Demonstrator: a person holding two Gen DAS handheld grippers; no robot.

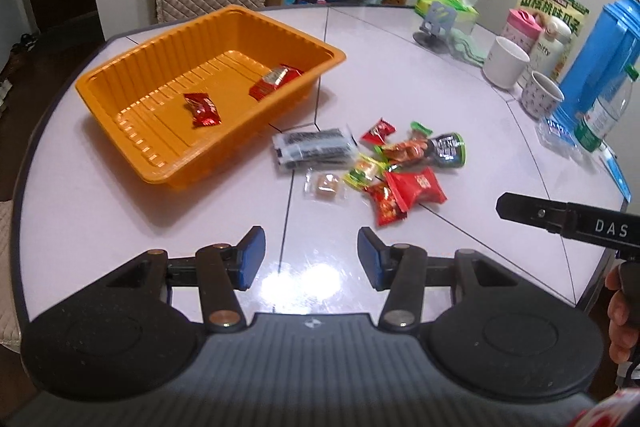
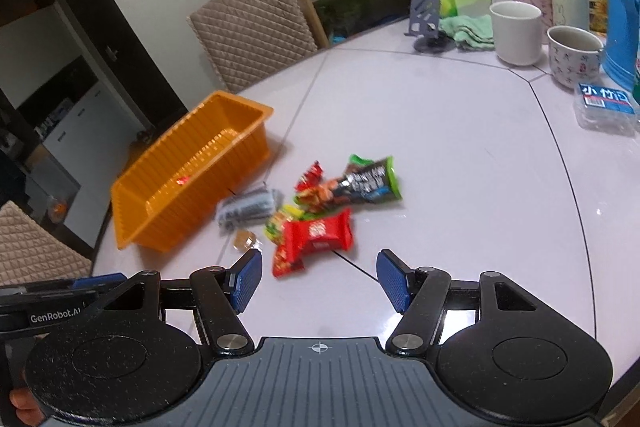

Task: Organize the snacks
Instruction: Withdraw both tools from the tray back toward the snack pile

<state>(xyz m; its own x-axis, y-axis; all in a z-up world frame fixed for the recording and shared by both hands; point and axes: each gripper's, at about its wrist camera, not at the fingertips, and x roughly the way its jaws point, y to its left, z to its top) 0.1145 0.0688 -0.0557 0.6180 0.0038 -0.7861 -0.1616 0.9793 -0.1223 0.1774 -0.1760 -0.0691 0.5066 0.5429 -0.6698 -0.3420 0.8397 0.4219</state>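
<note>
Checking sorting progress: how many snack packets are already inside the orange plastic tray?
2: a red packet mid-floor of the orange plastic tray, and a second red packet by its far-right wall. None seems hidden.

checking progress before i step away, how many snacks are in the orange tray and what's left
Done: two red packets lie in the orange tray. In hand: nothing; the left gripper and right gripper are both open and empty above the table. Left: the pile of snacks beside the tray, roughly nine packets.
</note>
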